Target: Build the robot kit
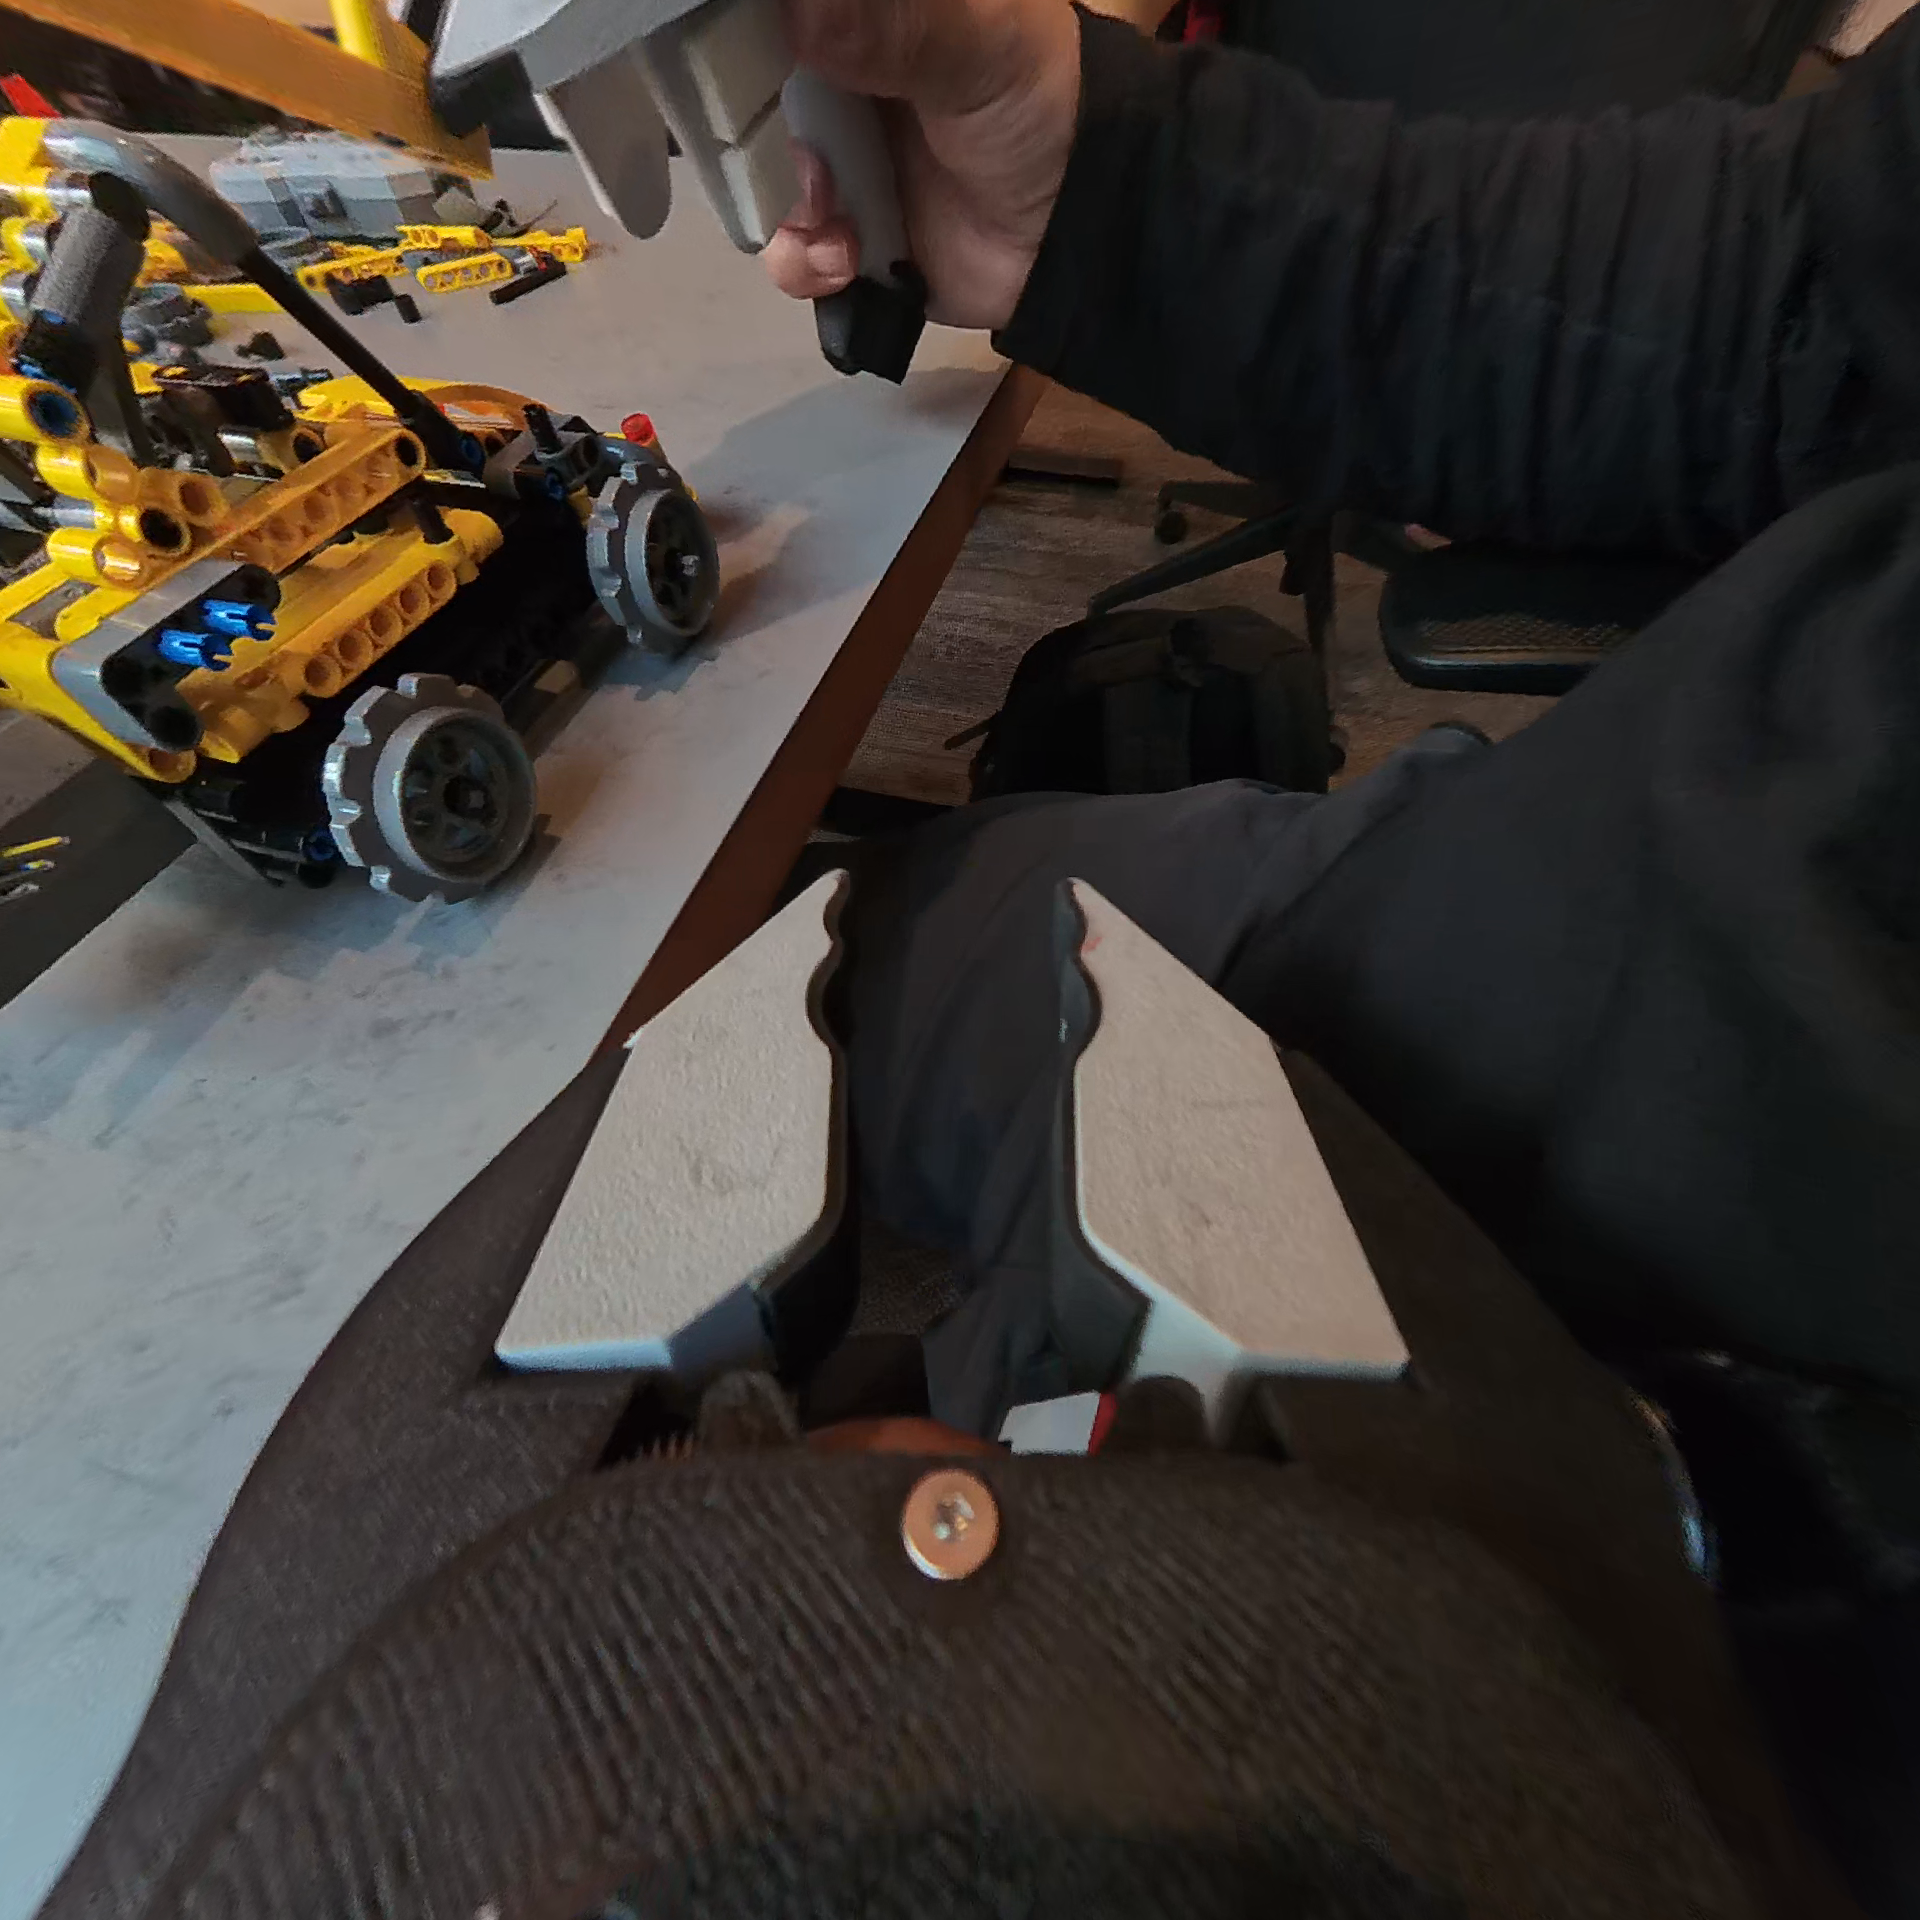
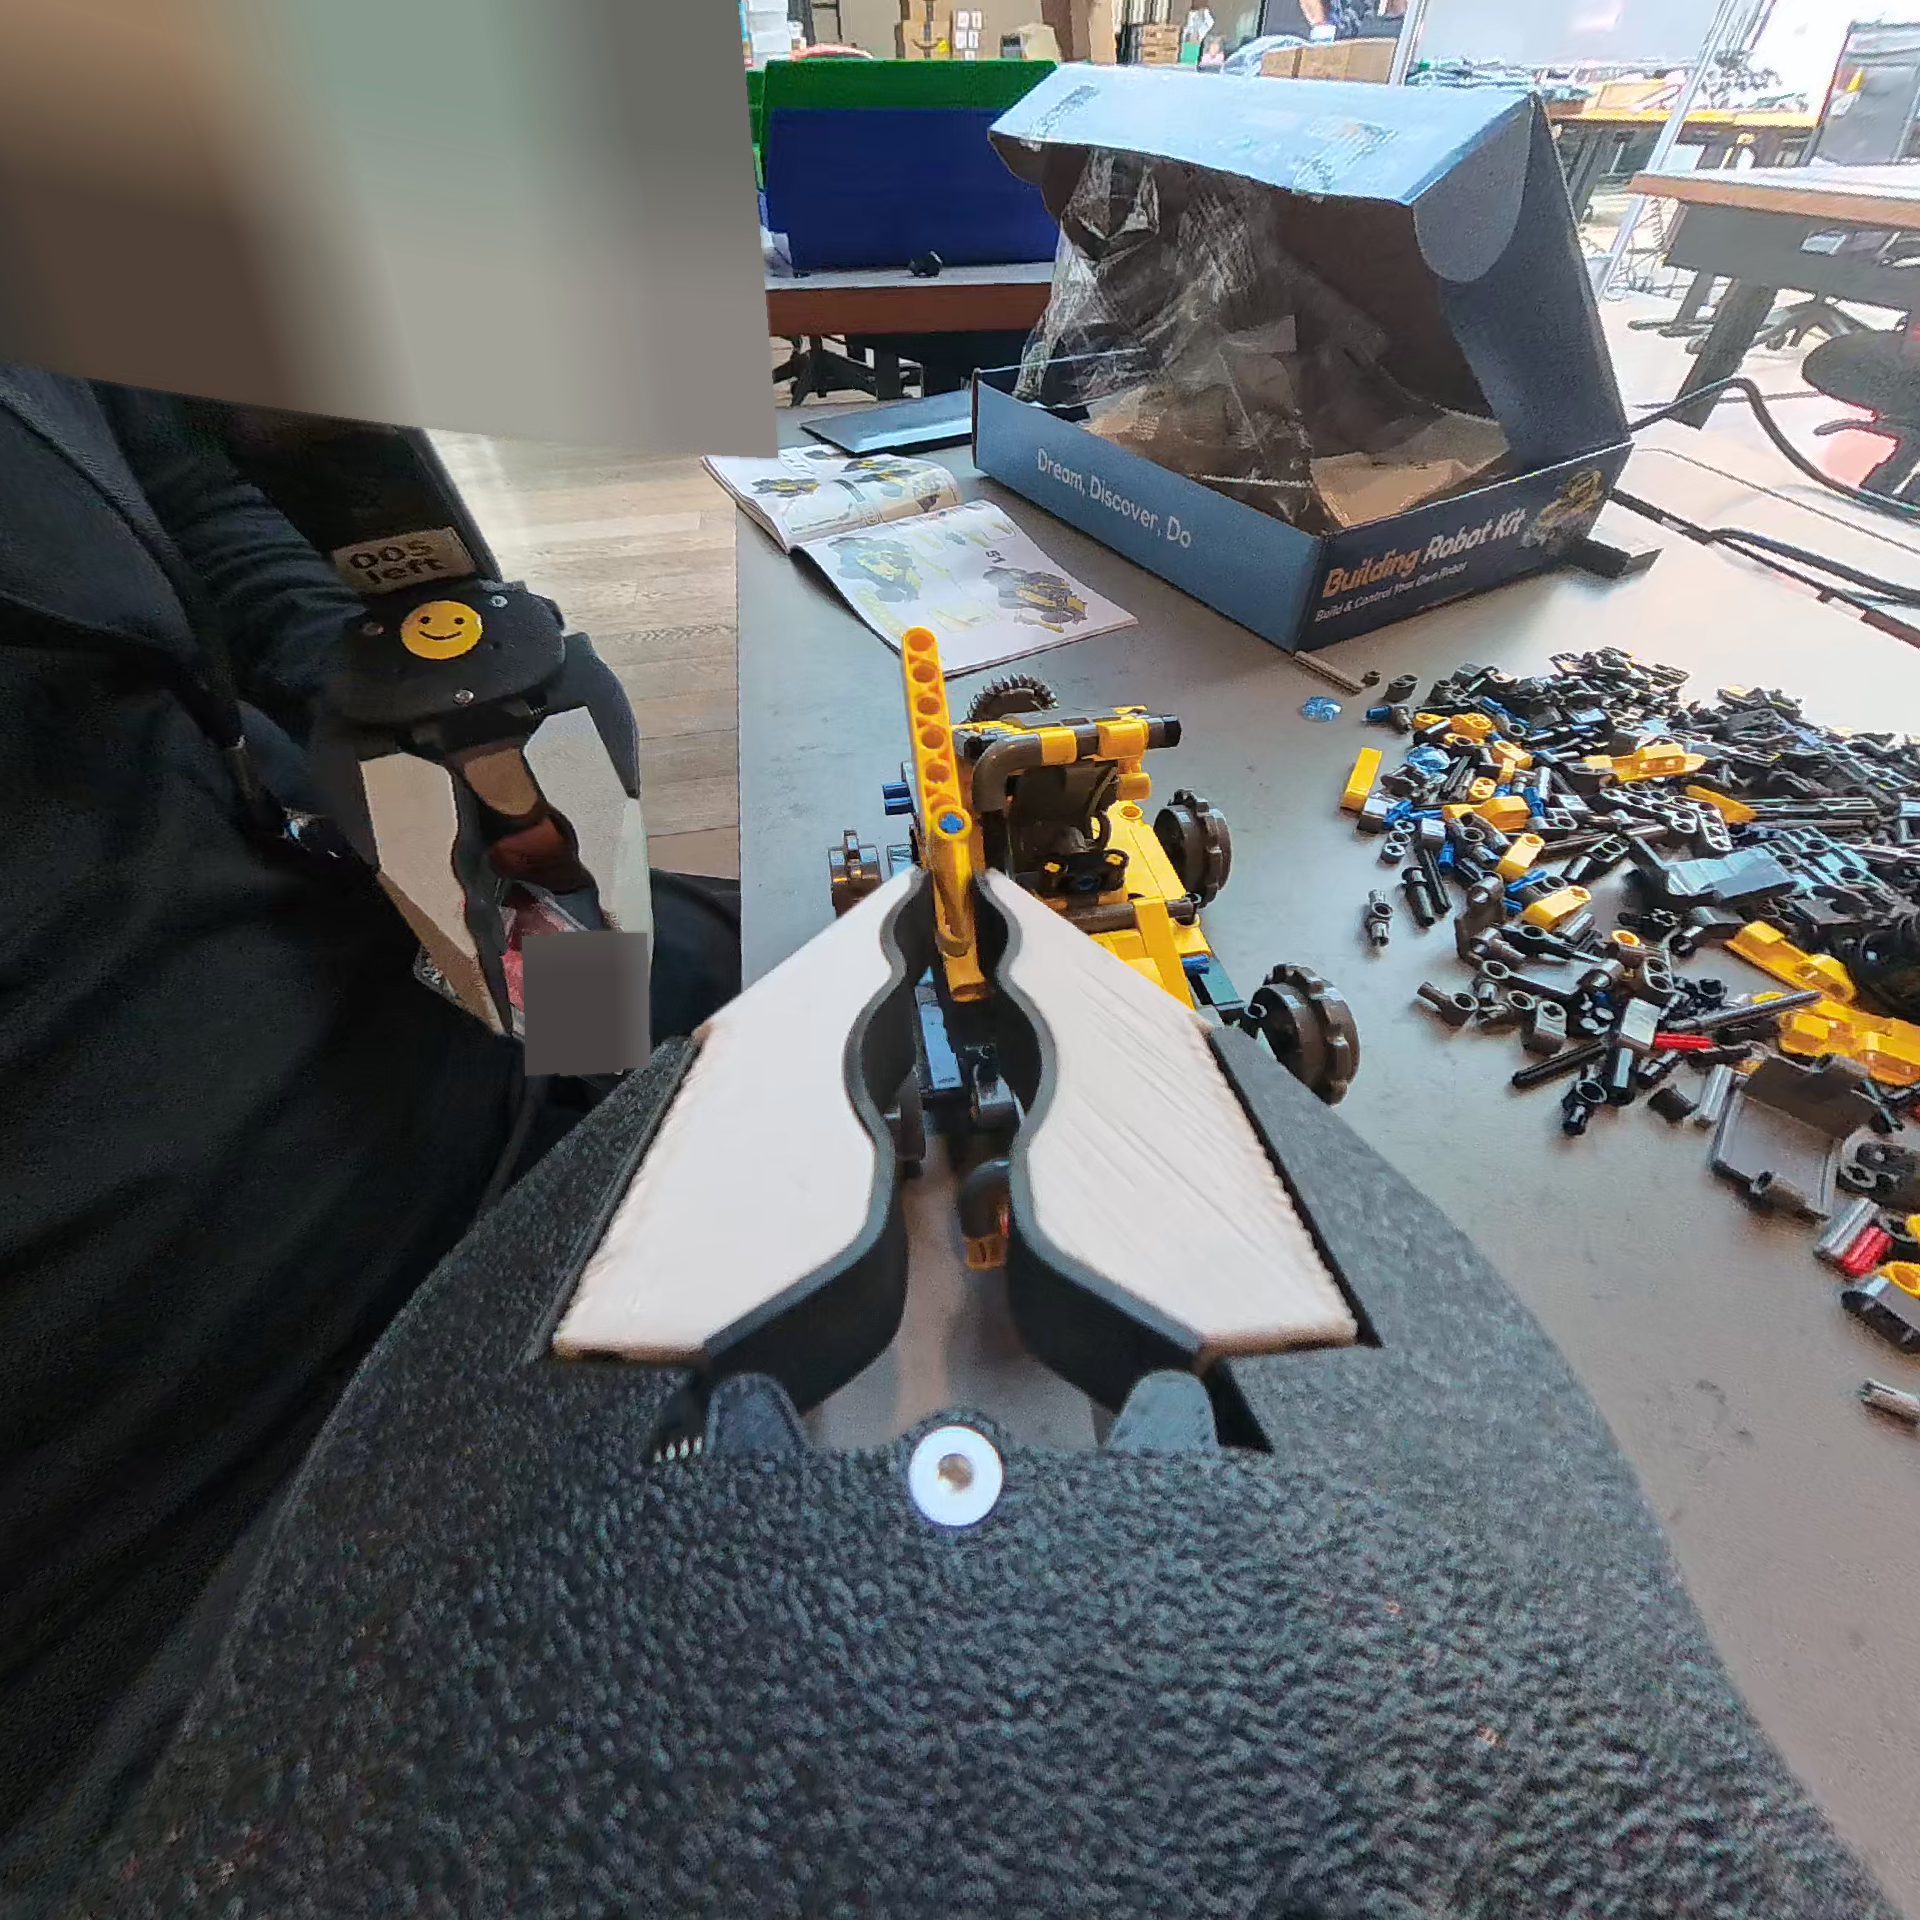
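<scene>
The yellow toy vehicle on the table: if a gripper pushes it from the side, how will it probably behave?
The yellow toy vehicle stands on cogged wheels, so it may roll lengthwise but skid under a sideways push. Built from pinned plastic beams, it is probably light, and parts could pop off. The tall yellow beam, which the right gripper pinches, may lever it into tipping.

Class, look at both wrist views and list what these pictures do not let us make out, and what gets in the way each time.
- Right wrist view: the lower end of the yellow beam, hidden between the right tongs.
- Right wrist view: what fills the blue box, behind crumpled plastic.
- Right wrist view: single parts in the loose pile, too small.
- Left wrist view: the model vehicle, cut by the left edge.
- Left wrist view: the left tongs gape over dark cloth; nothing between them.
</scene>
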The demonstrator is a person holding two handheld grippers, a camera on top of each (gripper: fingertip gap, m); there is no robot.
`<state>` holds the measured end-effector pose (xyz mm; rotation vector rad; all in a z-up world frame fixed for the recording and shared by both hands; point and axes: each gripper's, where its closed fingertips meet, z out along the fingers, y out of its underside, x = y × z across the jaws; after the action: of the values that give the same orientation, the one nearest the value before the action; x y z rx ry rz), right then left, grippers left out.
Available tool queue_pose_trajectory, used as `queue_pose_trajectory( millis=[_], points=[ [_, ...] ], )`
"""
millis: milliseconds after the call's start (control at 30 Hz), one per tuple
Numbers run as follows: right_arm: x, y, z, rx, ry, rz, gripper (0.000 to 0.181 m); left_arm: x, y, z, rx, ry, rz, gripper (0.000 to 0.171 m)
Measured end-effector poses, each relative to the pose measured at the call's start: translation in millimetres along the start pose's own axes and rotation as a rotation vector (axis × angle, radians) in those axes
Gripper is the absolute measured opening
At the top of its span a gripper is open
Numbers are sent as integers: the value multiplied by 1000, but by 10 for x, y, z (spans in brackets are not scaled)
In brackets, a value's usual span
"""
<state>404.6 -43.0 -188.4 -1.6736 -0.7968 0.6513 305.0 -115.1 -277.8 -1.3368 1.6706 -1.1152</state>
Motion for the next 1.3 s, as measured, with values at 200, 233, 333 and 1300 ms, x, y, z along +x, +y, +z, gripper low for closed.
queue_pose_trajectory(
  millis=[200,233,333,1300],
  points=[
    [6,-10,-41,7,0,2,6,-40,-14,-9,9,-14,2,34],
    [5,-11,-41,7,0,2,7,-39,-2,-3,4,-11,0,34],
    [-6,-15,-32,5,-2,-1,7,-35,17,7,-3,-8,0,33],
    [-79,55,-44,-93,10,-34,7,-34,34,21,-14,-59,98,28]
  ],
)
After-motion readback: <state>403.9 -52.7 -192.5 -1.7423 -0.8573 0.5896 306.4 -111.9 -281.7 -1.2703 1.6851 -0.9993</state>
